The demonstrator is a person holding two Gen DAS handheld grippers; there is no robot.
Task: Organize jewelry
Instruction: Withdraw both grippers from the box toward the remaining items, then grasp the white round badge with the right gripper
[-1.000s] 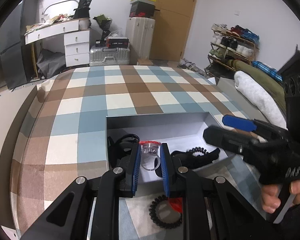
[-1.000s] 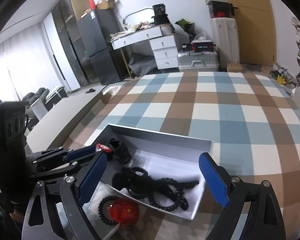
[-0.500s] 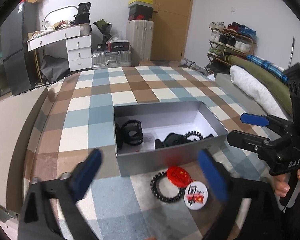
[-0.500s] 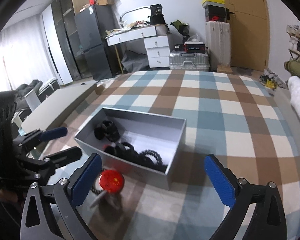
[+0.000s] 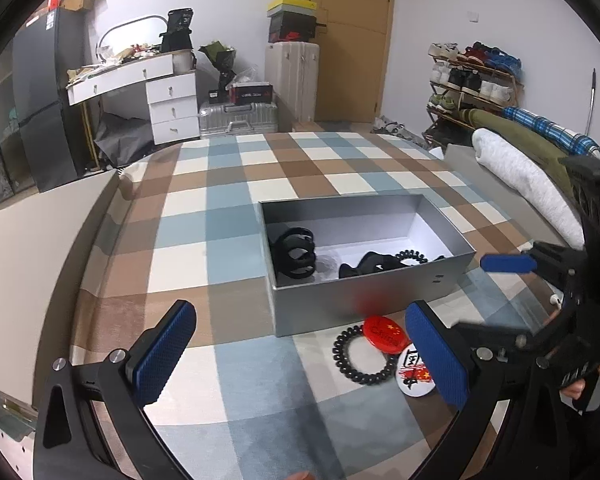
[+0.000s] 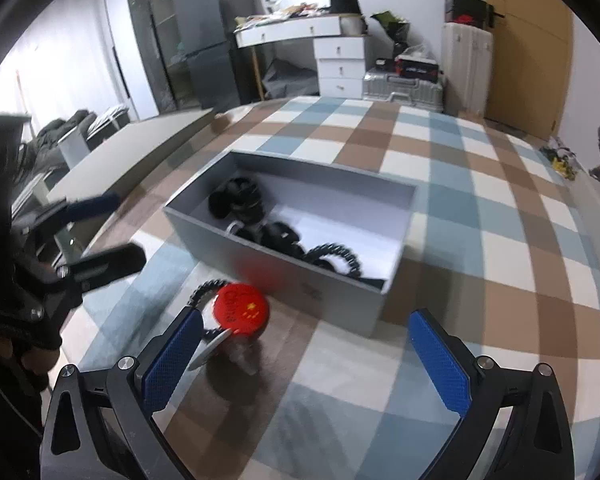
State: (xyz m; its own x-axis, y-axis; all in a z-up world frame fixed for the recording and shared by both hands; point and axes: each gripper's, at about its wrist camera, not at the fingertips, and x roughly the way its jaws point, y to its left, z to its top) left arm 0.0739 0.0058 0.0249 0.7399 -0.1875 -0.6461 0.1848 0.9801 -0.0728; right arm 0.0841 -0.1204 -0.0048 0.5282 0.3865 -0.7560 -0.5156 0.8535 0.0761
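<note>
A grey open box (image 5: 374, 292) (image 6: 276, 264) sits on the checkered cloth and holds a black claw clip (image 5: 294, 250) (image 6: 236, 198), another black clip (image 5: 366, 264) and a black coil hair tie (image 5: 412, 256) (image 6: 332, 254). In front of the box lie a black coil hair tie (image 5: 358, 358), a red round badge (image 5: 384, 330) (image 6: 240, 308) and a white badge (image 5: 414, 370). My left gripper (image 5: 300, 356) is open and empty, above the cloth before the box. My right gripper (image 6: 306, 356) is open and empty, just right of the red badge.
The checkered cloth (image 5: 228, 208) covers the whole table. A rolled white blanket (image 5: 528, 176) lies at the right edge. A white dresser (image 5: 168, 100), suitcases (image 5: 240, 120) and a shoe rack (image 5: 472, 80) stand behind.
My left gripper opened and let a ring with a red part go over the box, then drew back. My right gripper also drew back from the box.
</note>
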